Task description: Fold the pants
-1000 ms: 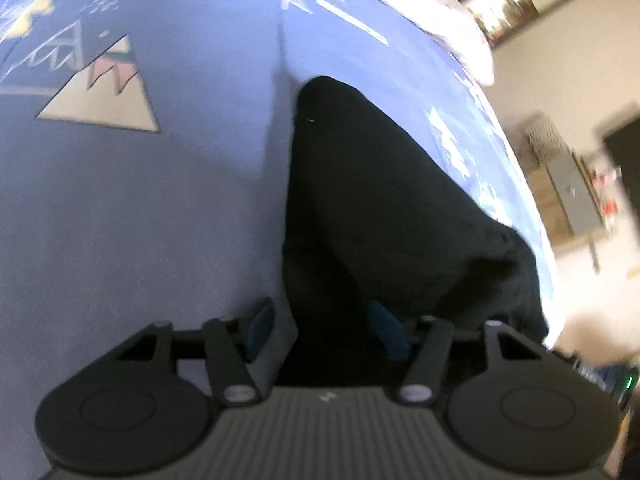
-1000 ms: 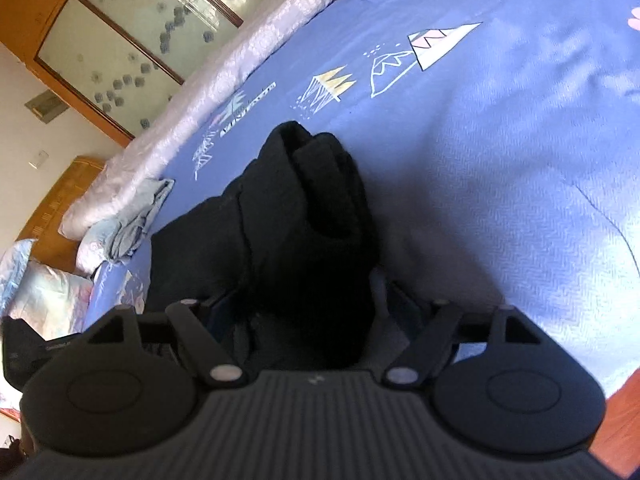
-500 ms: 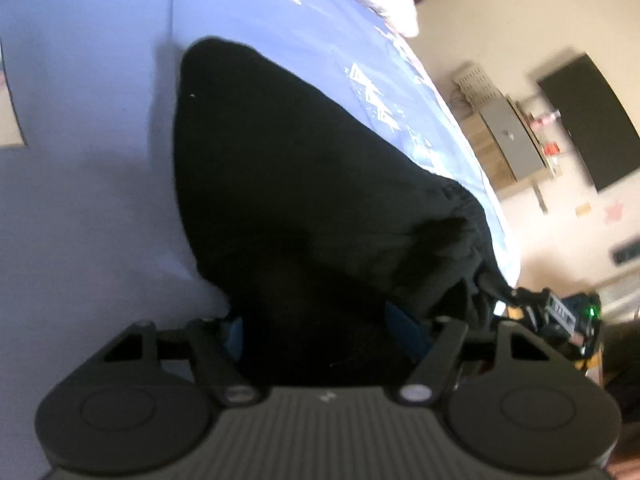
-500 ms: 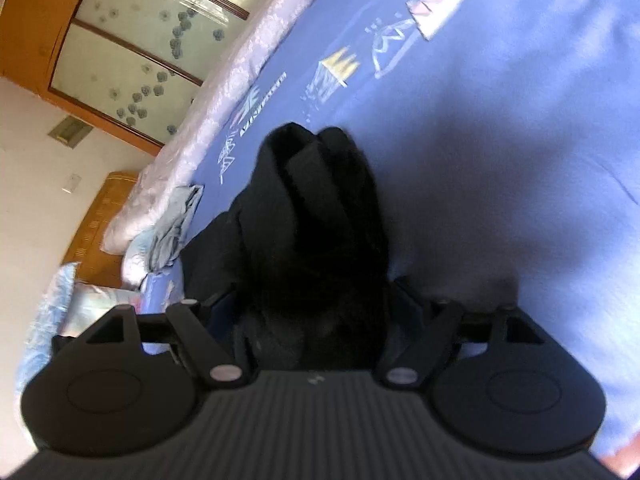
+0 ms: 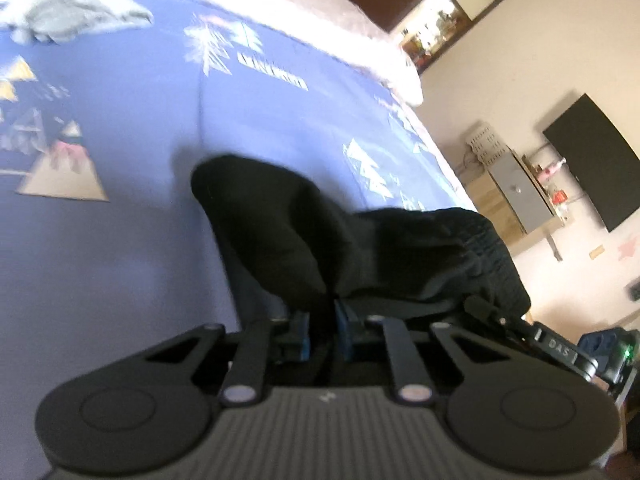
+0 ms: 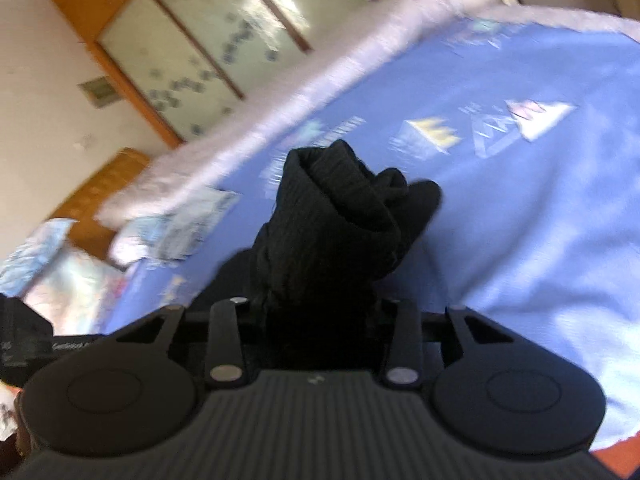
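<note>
Black pants (image 5: 280, 220) lie bunched on a blue patterned bedsheet (image 5: 120, 260). In the left wrist view my left gripper (image 5: 324, 330) has its jaws closing, and the blue pads (image 5: 304, 334) pinch a thin fold of the black cloth, which is raised off the sheet. In the right wrist view my right gripper (image 6: 320, 316) is also closing, around a thick bunch of the pants (image 6: 340, 216) that stands up in front of it. The cloth hides its fingertips. The right gripper's body (image 5: 560, 350) shows at the right edge of the left wrist view.
A grey-blue garment (image 5: 80, 20) and a pale quilt (image 5: 320, 40) lie at the bed's far side. Light-blue clothes (image 6: 180, 232) and a pillow (image 6: 60, 280) sit to the left. A wardrobe (image 6: 192, 48), a shelf (image 5: 516, 196) and a wall screen (image 5: 592, 160) stand beyond the bed.
Both grippers' jaws have narrowed onto the black cloth. Both hands have risen and tipped up, lifting the pants' edge off the sheet, so more of the room shows.
</note>
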A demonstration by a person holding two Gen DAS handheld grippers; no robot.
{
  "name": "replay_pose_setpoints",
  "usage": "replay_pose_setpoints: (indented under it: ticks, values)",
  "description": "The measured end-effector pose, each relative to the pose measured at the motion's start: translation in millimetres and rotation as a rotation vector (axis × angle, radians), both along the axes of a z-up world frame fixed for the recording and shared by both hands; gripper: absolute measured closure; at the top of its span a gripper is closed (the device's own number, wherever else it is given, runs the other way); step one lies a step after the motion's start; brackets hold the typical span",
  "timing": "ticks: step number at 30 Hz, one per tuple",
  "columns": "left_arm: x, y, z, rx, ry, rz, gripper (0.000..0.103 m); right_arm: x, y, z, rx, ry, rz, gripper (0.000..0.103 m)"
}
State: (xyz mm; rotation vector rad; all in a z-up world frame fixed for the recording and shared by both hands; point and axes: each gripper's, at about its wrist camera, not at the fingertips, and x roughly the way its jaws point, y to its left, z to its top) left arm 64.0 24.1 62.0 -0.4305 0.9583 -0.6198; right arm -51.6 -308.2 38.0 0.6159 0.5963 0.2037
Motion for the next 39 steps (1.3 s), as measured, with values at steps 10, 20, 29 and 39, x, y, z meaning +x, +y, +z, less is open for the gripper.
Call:
replay_pose_setpoints:
  ticks: [10,20,29,39]
  values:
    - [-12.3,22.5,-63.0,0.015,0.171,0.09,0.08,0.2,-6.5,-71.3,0.153,0.224,0.007,0.043]
    - [-13.0,77.3,-59.1,-0.058,0.192,0.213,0.029,-30.6,-36.0,-62.9,0.237,0.196,-0.072,0.011]
    - [-5.2,90.2,-70.4,-0.221,0.256,0.191,0.024,-24.1,-29.7,-64.4,0.285,0.208,-0.035,0.011]
    - [3.2,19.5,-83.9,-0.102,0.183,0.084,0.027,7.6,-5.2,-66.3,0.114,0.197,0.019,0.009]
